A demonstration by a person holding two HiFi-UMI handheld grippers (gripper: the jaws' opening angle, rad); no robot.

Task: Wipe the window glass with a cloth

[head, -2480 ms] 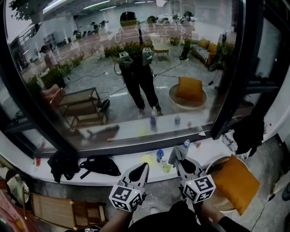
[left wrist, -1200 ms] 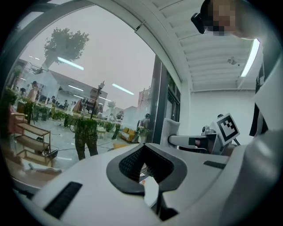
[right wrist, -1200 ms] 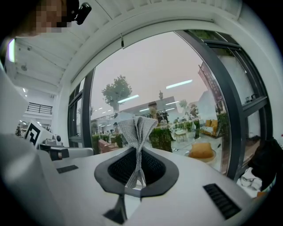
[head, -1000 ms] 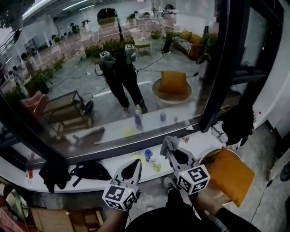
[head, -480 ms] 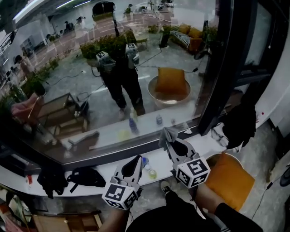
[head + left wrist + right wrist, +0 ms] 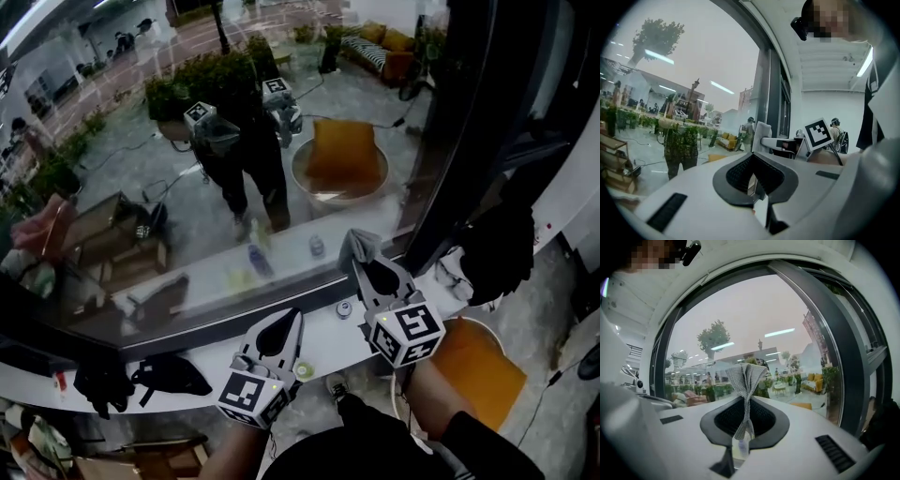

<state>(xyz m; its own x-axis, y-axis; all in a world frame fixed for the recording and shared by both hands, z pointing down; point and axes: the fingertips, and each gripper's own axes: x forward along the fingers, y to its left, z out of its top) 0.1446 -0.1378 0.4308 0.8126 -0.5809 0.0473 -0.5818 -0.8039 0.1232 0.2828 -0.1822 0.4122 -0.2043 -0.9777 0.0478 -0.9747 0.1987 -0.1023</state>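
Window glass (image 6: 141, 178) stands just ahead of the right claw (image 6: 367, 262), which pinches the gray cloth (image 6: 744, 376); the left claw (image 6: 284, 323), pressed together, hangs lower and farther back.

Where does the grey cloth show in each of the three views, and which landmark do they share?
Head view: right of centre, cloth pinched in the right gripper, near the glass.
Left gripper view: centre, a pale shape beyond the jaws, likely it.
Right gripper view: cloth at centre, sticking up between the jaws.
Shared landmark: the dark window post.
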